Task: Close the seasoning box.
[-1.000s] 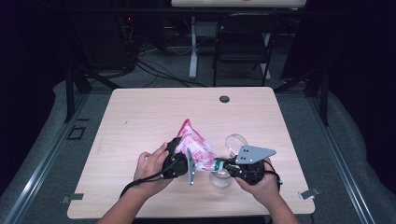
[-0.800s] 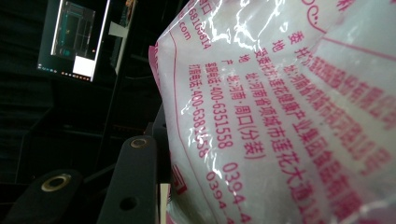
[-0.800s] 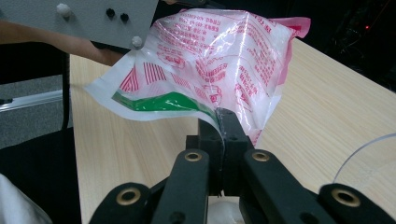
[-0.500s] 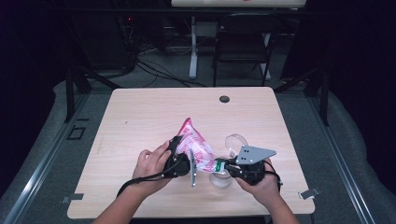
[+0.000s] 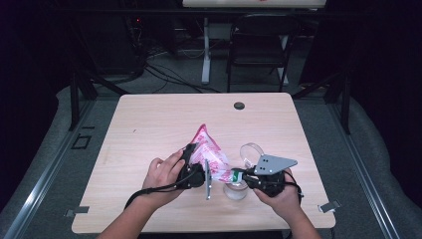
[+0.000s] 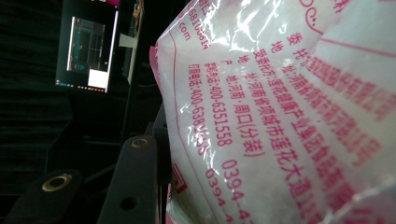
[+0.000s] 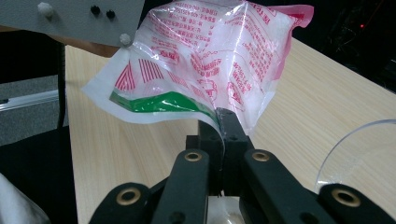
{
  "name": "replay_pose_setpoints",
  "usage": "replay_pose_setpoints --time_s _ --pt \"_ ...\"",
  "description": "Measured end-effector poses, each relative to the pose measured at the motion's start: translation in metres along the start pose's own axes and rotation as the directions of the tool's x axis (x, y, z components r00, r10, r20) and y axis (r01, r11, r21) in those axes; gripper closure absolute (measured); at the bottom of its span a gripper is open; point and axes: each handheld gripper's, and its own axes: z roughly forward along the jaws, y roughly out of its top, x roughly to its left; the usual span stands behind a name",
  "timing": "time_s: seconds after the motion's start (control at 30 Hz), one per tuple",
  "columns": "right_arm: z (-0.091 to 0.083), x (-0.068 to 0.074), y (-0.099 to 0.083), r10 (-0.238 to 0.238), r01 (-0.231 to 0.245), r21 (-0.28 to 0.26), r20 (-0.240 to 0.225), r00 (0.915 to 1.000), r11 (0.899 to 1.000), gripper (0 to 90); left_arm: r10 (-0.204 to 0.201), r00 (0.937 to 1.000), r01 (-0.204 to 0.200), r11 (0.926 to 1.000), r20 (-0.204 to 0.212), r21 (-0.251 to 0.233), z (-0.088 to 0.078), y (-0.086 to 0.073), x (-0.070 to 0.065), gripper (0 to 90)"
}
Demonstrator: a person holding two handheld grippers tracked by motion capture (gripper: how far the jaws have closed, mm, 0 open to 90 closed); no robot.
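In the lower middle of the high view, two hands come up from the bottom edge, and each one holds a tool. The left tool (image 5: 199, 172) sits just left of the middle. It grips the side of the pink and white bag (image 5: 211, 154). In the left gripper view the bag (image 6: 289, 116) is pressed right up against the dark jaw at the lower left, with red writing all over it and white grains inside.

The right tool (image 5: 241, 175) sits just right of the middle, with a grey plate on top. Its jaws are squeezed tight on the bottom edge of the bag. In the right gripper view the right tool (image 7: 220, 122) pinches the thin edge near the green stripe, and the bag (image 7: 210, 60) puffs up above it in the upper middle of the frame.

The bag is held up off the counter (image 5: 149, 124) between the two tools, with its pointed pink corner sticking up.

Just under the right tool stands a small clear cup (image 5: 235, 190). A little farther back and to the right lies a clear round lid (image 5: 251, 151). Far back, near the upper edge of the counter, is a small dark round cap (image 5: 239, 105). Behind the counter stands a dark chair (image 5: 259, 55).
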Motion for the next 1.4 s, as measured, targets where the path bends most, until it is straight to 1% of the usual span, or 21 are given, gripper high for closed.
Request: replay_pose_setpoints --time_s 0.2,0.7,0.8,1.1,1.17,1.23,1.4 --pt "-0.001 -0.001 -0.001 0.003 -0.003 -0.001 0.004 1.0000 1.000 90.0 0.008 1.0000 -0.008 1.0000 -0.006 0.003 0.000 0.002 0.001 61.4" --pt "-0.005 -0.005 -0.003 0.009 -0.009 0.001 0.008 0.9999 1.000 90.0 0.031 0.9994 -0.031 0.9995 -0.015 -0.011 -0.002 0.007 0.001 61.7" --pt "-0.006 -0.005 -0.003 0.008 -0.008 0.002 0.010 0.9999 1.000 90.0 0.033 0.9992 -0.033 0.9992 -0.021 -0.022 -0.002 0.007 0.001 61.8" --pt "-0.007 -0.006 -0.004 0.011 -0.011 0.002 0.012 0.9999 1.000 90.0 0.046 0.9987 -0.047 0.9987 -0.023 -0.018 -0.003 0.010 0.002 61.9" --pt "-0.007 -0.007 -0.004 0.013 -0.013 0.001 0.011 0.9999 1.000 90.0 0.048 0.9984 -0.048 0.9985 -0.030 -0.026 -0.003 0.010 0.002 61.9" --pt "-0.008 -0.007 -0.005 0.014 -0.014 0.002 0.016 0.9998 1.000 90.0 0.052 0.9981 -0.053 0.9984 -0.032 -0.020 -0.004 0.011 0.002 62.0" --pt "-0.008 -0.008 -0.005 0.017 -0.017 0.000 0.016 0.9997 1.000 90.0 0.046 0.9984 -0.047 0.9986 -0.032 -0.025 -0.004 0.012 0.002 62.2"
